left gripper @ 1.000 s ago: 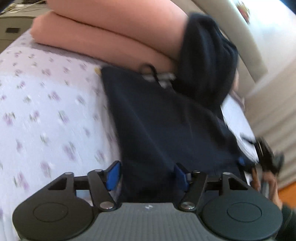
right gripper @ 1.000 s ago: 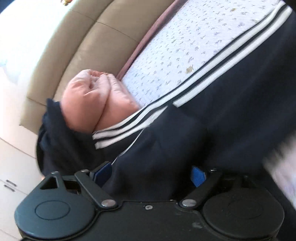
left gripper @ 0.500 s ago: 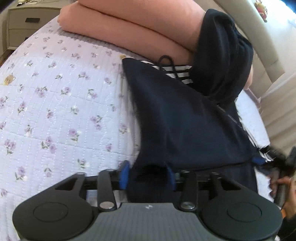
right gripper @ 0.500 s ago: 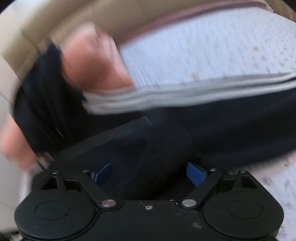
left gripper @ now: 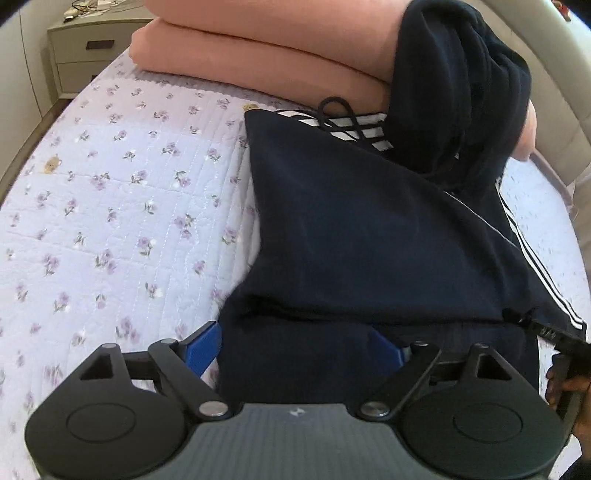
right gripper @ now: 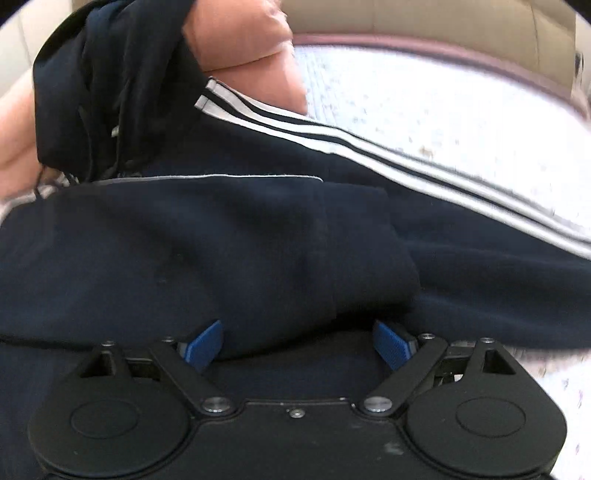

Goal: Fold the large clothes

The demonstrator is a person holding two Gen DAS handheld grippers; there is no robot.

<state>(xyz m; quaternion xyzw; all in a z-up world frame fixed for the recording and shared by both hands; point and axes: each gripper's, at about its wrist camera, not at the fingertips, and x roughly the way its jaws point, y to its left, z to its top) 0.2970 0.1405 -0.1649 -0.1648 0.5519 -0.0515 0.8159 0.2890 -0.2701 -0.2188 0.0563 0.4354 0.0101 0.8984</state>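
Note:
A dark navy hooded jacket with white sleeve stripes lies on the bed, its hood draped up over the pink bedding. Its lower part is folded up over the body. My left gripper is open, blue pads either side of the folded near edge. My right gripper is open too, with the folded dark cloth lying between its pads. The right gripper also shows in the left wrist view at the jacket's right edge. A striped sleeve runs off to the right.
A folded pink blanket lies across the head of the bed. The floral lilac quilt covers the bed to the left. A bedside cabinet stands at far left. A beige padded headboard is behind.
My left gripper, shut on the jacket's edge half a second ago, has opened. The jacket's lower part now lies folded up over the body. The right gripper swung round and stays open.

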